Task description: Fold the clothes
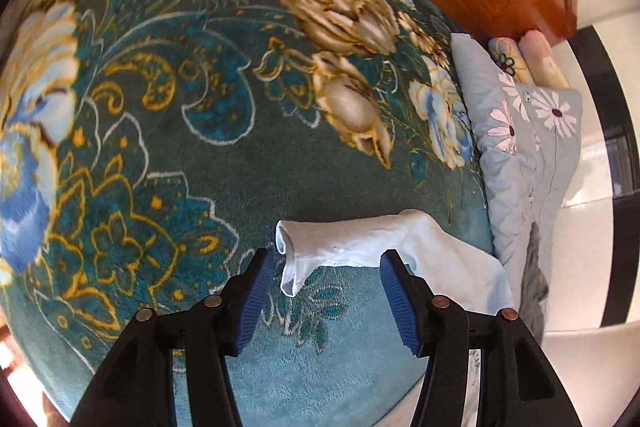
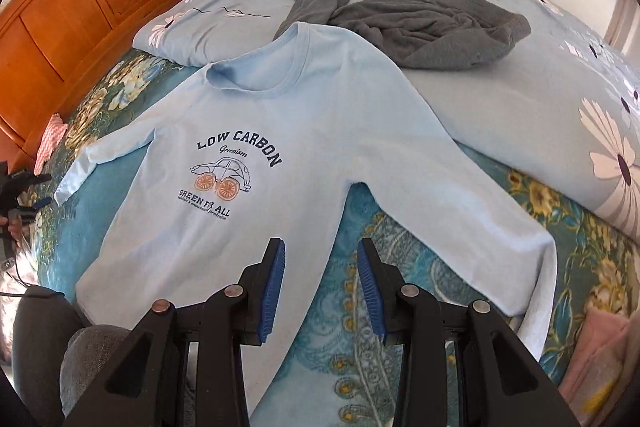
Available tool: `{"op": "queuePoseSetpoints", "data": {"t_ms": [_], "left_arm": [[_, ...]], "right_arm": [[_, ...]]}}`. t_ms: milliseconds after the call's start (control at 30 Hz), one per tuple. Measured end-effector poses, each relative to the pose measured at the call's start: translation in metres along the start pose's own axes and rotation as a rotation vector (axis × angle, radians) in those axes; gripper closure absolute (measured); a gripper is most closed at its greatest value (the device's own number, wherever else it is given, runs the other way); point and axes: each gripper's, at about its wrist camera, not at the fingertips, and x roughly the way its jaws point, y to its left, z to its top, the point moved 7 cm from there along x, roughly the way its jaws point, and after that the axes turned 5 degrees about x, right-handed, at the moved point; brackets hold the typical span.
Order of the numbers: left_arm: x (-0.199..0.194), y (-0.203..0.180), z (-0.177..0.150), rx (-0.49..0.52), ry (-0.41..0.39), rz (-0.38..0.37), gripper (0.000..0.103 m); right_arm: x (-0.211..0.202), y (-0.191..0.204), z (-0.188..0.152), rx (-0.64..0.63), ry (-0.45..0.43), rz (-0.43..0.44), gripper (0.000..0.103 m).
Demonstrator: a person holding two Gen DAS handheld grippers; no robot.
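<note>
Light blue T-shirt (image 2: 256,131): spread flat, print up, on the floral blanket (image 2: 420,291).
Left hand-held gripper (image 1: 326,259): spread, empty, at the sleeve cuff (image 1: 292,251).
Right hand-held gripper (image 2: 322,251): spread, empty, over the shirt's side edge.
Right view only: grey garment (image 2: 420,27) beyond the collar.

Both hand-held grippers (image 1: 327,257) (image 2: 321,247) agape
</note>
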Motion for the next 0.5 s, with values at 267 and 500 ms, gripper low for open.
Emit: {"op": "queuePoseSetpoints", "data": {"t_ms": [267, 500], "left_arm": [[0.006, 0.043, 0.002, -0.240, -0.017, -0.129, 0.044], [-0.012, 0.024, 0.019, -0.125, -0.065, -0.089, 0.096]], "right_arm": [[-0.006, -0.009, -0.007, 0.124, 0.014, -0.009, 0.064], [0.002, -0.005, -0.011, 0.167, 0.051, -0.020, 0.064]]}}
